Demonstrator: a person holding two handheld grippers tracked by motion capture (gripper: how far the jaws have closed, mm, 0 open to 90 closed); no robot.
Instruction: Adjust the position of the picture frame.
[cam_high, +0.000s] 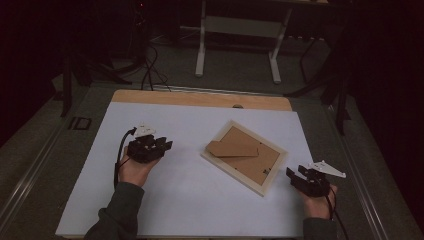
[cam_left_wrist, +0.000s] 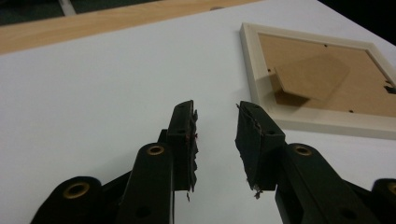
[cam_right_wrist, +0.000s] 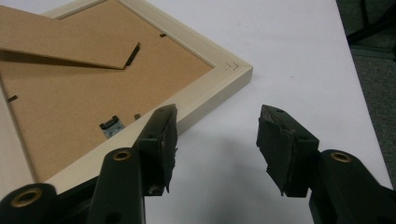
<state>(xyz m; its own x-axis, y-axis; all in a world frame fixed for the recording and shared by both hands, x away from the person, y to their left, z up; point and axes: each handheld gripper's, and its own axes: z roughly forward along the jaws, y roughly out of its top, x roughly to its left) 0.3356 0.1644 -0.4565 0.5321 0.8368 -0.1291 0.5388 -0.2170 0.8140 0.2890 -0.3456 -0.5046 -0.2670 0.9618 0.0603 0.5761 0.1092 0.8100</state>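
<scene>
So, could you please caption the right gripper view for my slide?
Right gripper, jaws open and empty, beside the corner of a face-down pale wooden picture frame on the white table.

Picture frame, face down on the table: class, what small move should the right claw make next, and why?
Probably ease the right claw forward to the picture frame and close on its near edge. Its jaws stand open and empty beside that corner, while the left claw sits farther off, also empty. The stand flap lies raised.

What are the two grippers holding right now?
Nothing. The left gripper is open over the bare white table, and the right gripper is open beside a corner of the picture frame, which lies face down.
</scene>
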